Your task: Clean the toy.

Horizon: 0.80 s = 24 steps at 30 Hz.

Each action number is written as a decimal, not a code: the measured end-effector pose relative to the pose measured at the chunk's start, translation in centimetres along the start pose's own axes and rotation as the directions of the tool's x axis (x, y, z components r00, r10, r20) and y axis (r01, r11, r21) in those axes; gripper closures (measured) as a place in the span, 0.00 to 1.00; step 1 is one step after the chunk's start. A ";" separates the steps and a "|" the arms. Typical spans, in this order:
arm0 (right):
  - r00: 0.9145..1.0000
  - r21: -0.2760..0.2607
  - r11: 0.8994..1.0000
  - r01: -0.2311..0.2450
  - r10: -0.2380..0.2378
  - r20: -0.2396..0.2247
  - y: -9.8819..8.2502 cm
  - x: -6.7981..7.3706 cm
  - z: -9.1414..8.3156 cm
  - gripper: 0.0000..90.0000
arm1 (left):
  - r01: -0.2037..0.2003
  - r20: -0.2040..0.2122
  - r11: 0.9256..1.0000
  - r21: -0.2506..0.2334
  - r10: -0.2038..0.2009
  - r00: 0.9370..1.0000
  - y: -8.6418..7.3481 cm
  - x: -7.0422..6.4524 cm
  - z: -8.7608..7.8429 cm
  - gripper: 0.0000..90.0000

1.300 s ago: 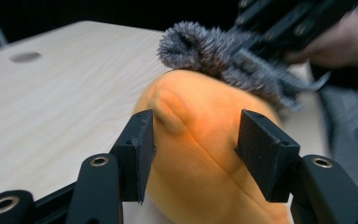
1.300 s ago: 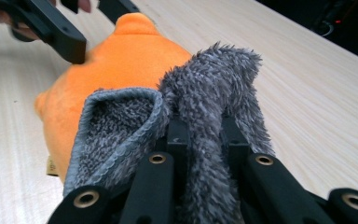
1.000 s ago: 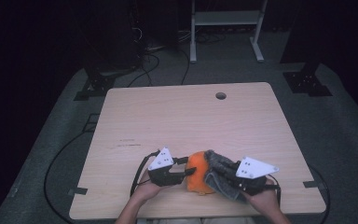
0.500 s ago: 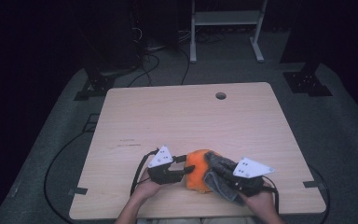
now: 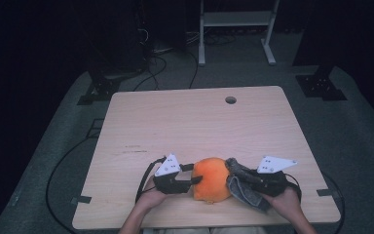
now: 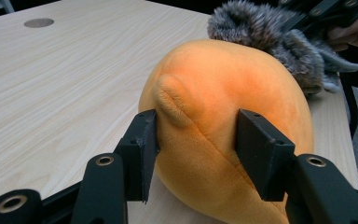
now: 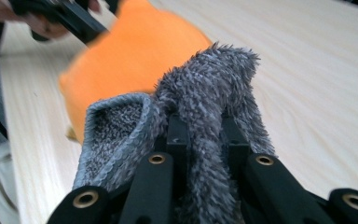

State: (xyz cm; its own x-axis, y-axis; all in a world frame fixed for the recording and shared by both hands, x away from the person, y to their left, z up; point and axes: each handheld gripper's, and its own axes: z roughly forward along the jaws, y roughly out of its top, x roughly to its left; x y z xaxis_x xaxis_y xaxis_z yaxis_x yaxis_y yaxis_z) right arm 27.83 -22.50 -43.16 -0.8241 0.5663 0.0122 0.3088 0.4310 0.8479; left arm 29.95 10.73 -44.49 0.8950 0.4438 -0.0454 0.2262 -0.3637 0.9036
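An orange plush ball [image 5: 212, 178] rests on the wooden table [image 5: 195, 126] near its front edge. My left gripper [image 5: 195, 179] is shut on the plush's left side; in the left gripper view both pads press into the orange plush [image 6: 223, 121], one beside a small ear-like bump. My right gripper [image 5: 241, 176] is shut on a grey fuzzy cloth [image 5: 246, 190], which touches the plush's right side. In the right gripper view the grey cloth [image 7: 205, 112] is pinched between the jaws and drapes over them, with the orange plush [image 7: 130, 60] behind it.
A round cable hole [image 5: 230, 100] lies at the table's far right. Cables trail off the front edge by my left hand. A white metal frame [image 5: 236, 19] and dark stands are on the floor beyond the table.
My right gripper has moved left and down with the grey cloth, closer against the plush. The left gripper and the plush have stayed in place.
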 end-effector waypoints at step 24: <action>0.994 -0.051 0.995 -0.090 0.086 -0.063 1.1 -1.2 0.8 0.86 | -0.037 -0.020 0.999 0.018 0.038 0.999 0.0 -0.5 0.2 0.54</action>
State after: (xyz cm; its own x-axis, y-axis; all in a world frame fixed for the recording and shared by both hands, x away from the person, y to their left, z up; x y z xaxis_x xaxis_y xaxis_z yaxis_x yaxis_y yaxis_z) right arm 29.49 -22.15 -42.69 -0.8225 0.5563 0.1187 0.3569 0.3423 0.8691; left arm 29.57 10.30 -44.56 0.8952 0.4457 -0.0028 0.1992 -0.3945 0.8970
